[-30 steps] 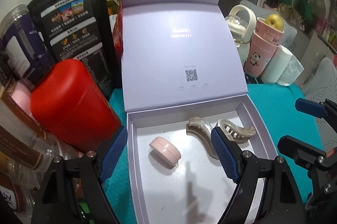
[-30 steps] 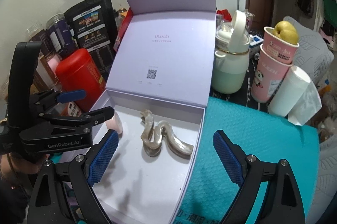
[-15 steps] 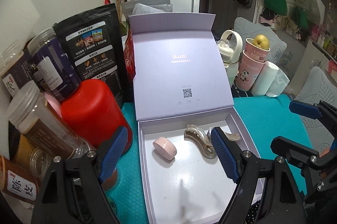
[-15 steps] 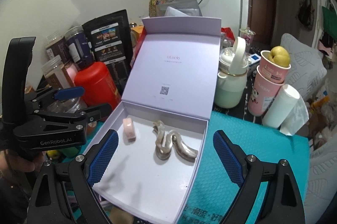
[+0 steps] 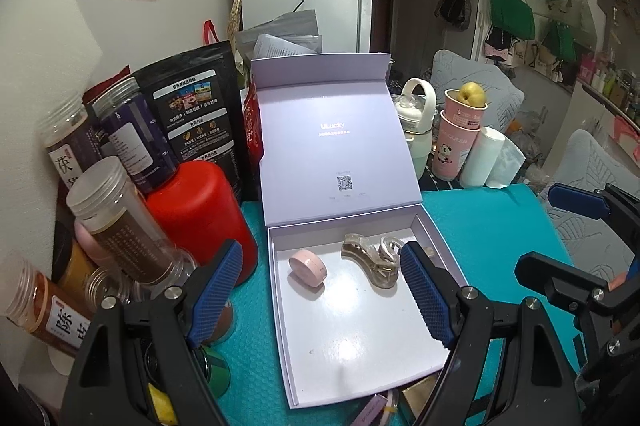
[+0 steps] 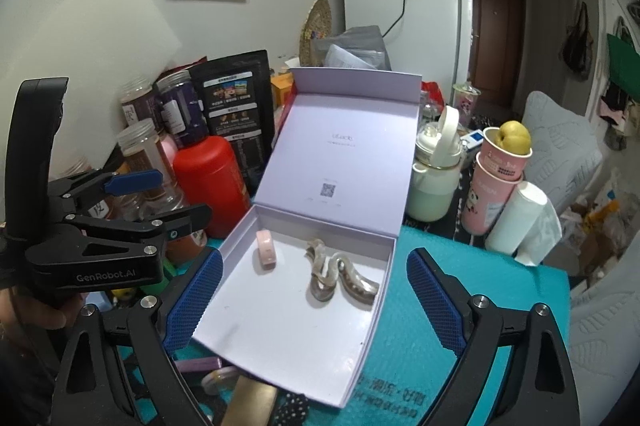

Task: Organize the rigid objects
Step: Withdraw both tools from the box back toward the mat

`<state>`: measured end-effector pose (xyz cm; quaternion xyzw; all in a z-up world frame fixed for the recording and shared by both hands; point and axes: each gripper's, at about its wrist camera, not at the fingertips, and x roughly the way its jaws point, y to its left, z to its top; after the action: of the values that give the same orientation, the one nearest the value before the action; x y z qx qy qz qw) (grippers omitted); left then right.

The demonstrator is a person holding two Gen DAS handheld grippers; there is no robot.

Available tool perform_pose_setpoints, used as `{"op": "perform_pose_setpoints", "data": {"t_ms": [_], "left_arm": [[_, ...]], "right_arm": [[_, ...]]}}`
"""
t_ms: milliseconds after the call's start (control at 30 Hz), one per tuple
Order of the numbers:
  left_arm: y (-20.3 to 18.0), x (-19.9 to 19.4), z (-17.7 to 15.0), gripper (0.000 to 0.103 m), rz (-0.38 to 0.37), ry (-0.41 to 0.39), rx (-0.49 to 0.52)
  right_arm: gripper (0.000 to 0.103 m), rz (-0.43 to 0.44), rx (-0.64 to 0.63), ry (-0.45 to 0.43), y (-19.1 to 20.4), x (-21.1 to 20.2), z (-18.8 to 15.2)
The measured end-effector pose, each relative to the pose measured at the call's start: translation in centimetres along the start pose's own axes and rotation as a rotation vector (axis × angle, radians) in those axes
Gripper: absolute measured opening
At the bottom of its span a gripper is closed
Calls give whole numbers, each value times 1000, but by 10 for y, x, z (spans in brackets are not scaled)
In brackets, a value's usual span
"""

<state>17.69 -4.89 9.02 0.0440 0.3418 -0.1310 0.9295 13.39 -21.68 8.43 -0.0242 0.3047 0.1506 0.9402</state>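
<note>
Pearly hair clips (image 6: 340, 276) are judged stiff, brittle; best pinched mid-body. Left gripper (image 5: 320, 290) and right gripper (image 6: 314, 300) are held released, empty.

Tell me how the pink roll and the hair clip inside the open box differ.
The pink roll is a small, opaque, plain round disc; the hair clip is longer, curved and a glossy, pearly beige.
The pink roll lies nearer the box's left wall as the left wrist camera sees it; the hair clip lies toward the right wall.
Both rest on the floor of the box, near its hinged lid, apart from each other and held by no gripper.
</note>
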Motion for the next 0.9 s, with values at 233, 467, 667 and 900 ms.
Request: {"op": "perform_pose_setpoints", "data": {"t_ms": [233, 467, 667, 900], "left_arm": [[-6, -22, -16, 82, -30, -15, 10], [-7, -39, -37, 81, -29, -10, 12], [-9, -50, -55, 82, -27, -5, 23], [-10, -56, -79, 81, -29, 18, 25]], "right_arm": [[95, -6, 6, -13, 8, -21, -12], [95, -9, 6, -19, 20, -39, -30], [95, -2, -3, -18, 29, -49, -45], [95, 7, -3, -9, 38, -56, -63]]}}
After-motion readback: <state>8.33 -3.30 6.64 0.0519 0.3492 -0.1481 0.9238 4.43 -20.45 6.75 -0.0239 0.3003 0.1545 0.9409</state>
